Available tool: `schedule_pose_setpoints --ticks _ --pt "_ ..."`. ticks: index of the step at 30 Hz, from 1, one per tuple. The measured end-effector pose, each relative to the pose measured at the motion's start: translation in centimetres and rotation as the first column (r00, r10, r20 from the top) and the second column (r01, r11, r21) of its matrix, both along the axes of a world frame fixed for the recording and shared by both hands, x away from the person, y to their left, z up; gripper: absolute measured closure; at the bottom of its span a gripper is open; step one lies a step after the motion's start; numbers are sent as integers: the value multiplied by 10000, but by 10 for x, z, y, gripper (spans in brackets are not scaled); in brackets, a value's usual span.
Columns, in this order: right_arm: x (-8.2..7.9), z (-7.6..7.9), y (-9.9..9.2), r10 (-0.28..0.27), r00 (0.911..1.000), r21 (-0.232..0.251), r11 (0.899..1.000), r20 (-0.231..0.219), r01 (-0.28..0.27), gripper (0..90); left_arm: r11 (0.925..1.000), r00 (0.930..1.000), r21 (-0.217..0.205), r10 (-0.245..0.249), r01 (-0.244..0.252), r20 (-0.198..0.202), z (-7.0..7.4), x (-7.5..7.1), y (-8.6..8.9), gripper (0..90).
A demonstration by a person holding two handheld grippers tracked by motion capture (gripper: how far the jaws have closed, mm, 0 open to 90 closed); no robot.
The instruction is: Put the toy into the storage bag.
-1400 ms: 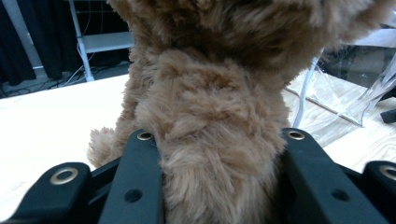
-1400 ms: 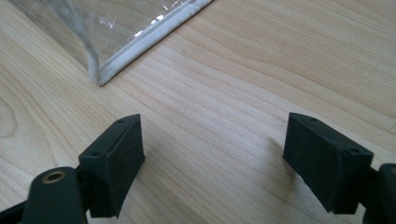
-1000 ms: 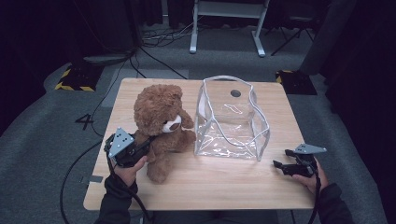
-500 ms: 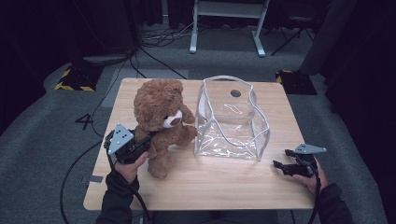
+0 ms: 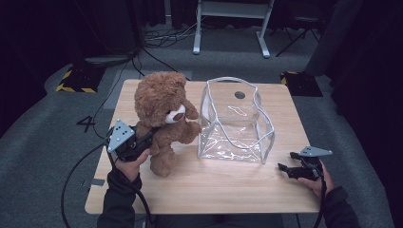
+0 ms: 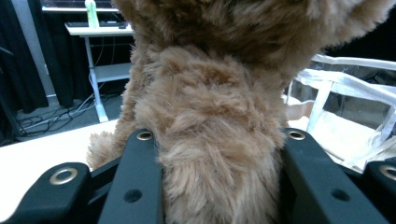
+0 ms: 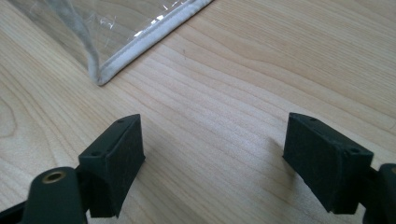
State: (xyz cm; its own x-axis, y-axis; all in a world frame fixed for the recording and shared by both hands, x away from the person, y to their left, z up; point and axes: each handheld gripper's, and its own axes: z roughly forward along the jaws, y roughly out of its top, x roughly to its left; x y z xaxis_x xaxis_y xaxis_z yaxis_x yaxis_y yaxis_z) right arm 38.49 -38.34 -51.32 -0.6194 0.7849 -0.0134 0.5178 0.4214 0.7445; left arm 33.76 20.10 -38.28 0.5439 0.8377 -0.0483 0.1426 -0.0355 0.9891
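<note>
1. The brown plush teddy bear (image 5: 163, 118) has a shaggy, matt pile; in the left gripper view its fur (image 6: 215, 140) looks tufted and rough.
2. The clear plastic bag (image 5: 236, 121) is glossy and creased, its edges bound in white woven cloth trim (image 7: 149, 39).
3. The pale wooden table (image 5: 223, 185) shows a smooth, matt, fine-grained top.
4. The left gripper's (image 6: 215, 177) black jaws look like smooth, faintly shiny plastic with brass-coloured metal eyelets.
5. The right gripper's (image 7: 212, 158) black pads (image 7: 116, 158) look matt and slightly grainy.
6. The grey floor (image 5: 43, 142) resembles rough carpet.

Left gripper (image 5: 142, 141) clamped, right gripper (image 5: 283, 168) agape
</note>
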Motion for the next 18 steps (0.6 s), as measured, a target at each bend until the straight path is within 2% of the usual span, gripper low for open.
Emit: schedule_pose_setpoints --ticks 18 --pt "0 0 0 6 10000 -3 10000 11 -6 200 9999 9984 -153 -57 66 568 29 5 -6 663"
